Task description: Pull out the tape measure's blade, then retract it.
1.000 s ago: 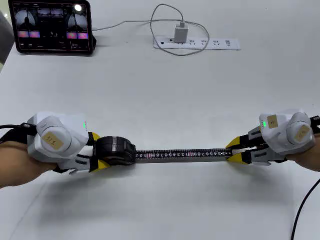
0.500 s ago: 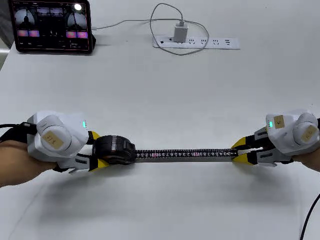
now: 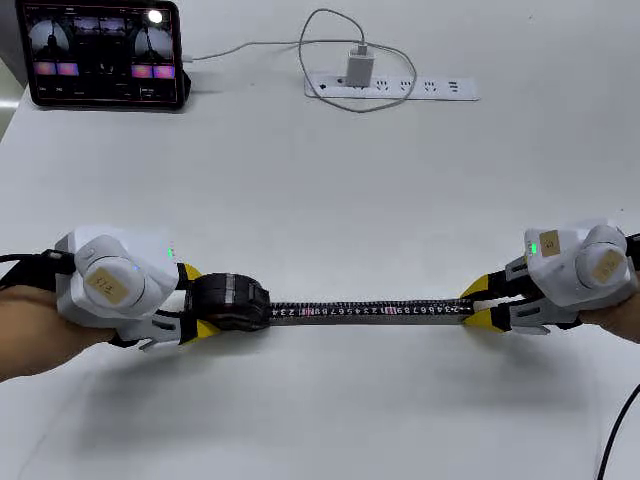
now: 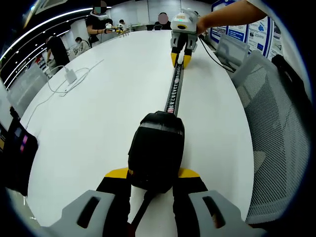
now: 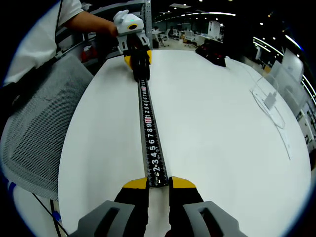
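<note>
The black tape measure case (image 3: 228, 300) rests on the white table (image 3: 320, 190), and my left gripper (image 3: 197, 303) is shut on it from the left. Its black blade (image 3: 370, 311) with white numbers runs straight right, low over the table. My right gripper (image 3: 475, 305) is shut on the blade's end. In the left gripper view the case (image 4: 157, 148) sits between the yellow-tipped jaws of the left gripper (image 4: 154, 180), and the blade (image 4: 174, 91) leads away to the right gripper (image 4: 180, 57). In the right gripper view the blade (image 5: 148, 123) runs from the right gripper (image 5: 159, 183) to the left gripper (image 5: 137, 54).
A tablet (image 3: 105, 52) with a lit screen stands at the back left. A white power strip (image 3: 400, 87) with a charger (image 3: 360, 70) and a looped cable lies at the back middle. A black cable (image 3: 615, 430) hangs at the lower right. A mesh chair (image 4: 276, 123) stands beside the table.
Over the last second my right gripper has drawn the blade's end slightly to the right, so the blade is a little longer. My left gripper and the case have stayed put.
</note>
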